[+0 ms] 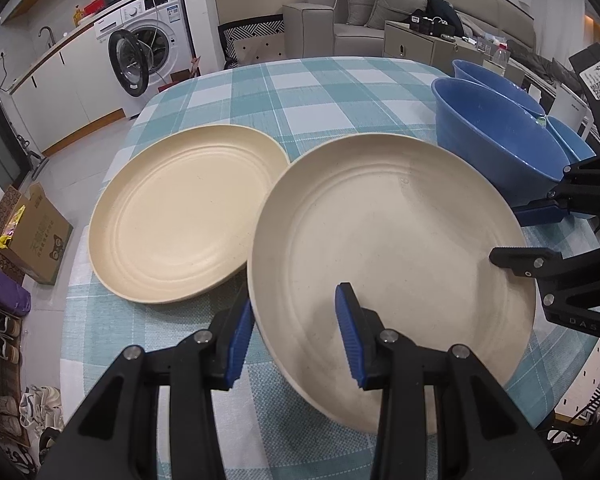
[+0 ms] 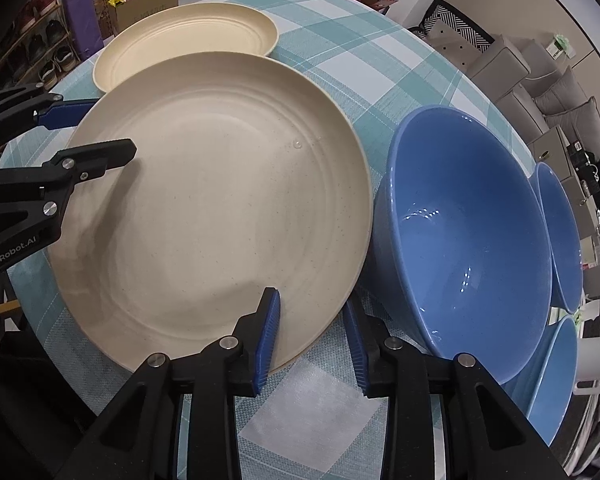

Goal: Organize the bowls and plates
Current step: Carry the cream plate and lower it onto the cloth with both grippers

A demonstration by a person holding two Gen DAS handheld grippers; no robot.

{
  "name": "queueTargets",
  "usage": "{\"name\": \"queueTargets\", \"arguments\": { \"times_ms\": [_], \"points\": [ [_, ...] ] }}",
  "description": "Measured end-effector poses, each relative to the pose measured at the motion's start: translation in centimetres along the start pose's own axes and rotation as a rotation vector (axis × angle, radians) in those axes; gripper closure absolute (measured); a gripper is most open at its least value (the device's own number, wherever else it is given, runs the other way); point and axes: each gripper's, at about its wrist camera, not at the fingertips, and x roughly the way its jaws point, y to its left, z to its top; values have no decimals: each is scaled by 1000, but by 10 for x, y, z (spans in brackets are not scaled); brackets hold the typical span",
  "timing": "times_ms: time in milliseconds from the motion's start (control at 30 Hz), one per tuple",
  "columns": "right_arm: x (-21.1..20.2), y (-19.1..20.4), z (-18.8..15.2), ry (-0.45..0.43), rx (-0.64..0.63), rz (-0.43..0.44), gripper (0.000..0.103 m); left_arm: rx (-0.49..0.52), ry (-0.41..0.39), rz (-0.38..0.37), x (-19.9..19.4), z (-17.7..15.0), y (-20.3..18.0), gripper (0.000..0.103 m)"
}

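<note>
A large cream plate [image 1: 392,248] lies on the checked tablecloth; it also shows in the right wrist view [image 2: 216,216]. My left gripper [image 1: 296,336] is open with its jaws astride the plate's near-left rim, one finger over the plate and one outside. My right gripper [image 2: 312,340] is open astride the plate's rim on the opposite side; it shows in the left wrist view [image 1: 512,232]. The left gripper shows in the right wrist view [image 2: 100,132]. A second cream plate [image 1: 184,216] lies further left [image 2: 188,40]. Three blue bowls [image 2: 464,232] stand to the right [image 1: 496,144].
The round table [image 1: 300,88] has a teal checked cloth and its edge curves close behind the bowls. A cardboard box [image 1: 32,236] and shoe rack are on the floor to the left. A washing machine [image 1: 148,52] and sofa stand beyond.
</note>
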Motion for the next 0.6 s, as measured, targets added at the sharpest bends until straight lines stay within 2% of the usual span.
{"name": "queueTargets", "arguments": {
  "times_ms": [467, 600],
  "points": [
    [3, 8, -5, 15, -33, -48, 70, 27, 9, 28, 9, -3, -7, 64],
    [4, 10, -5, 19, -40, -50, 66, 26, 12, 6, 11, -4, -5, 57]
  ]
}}
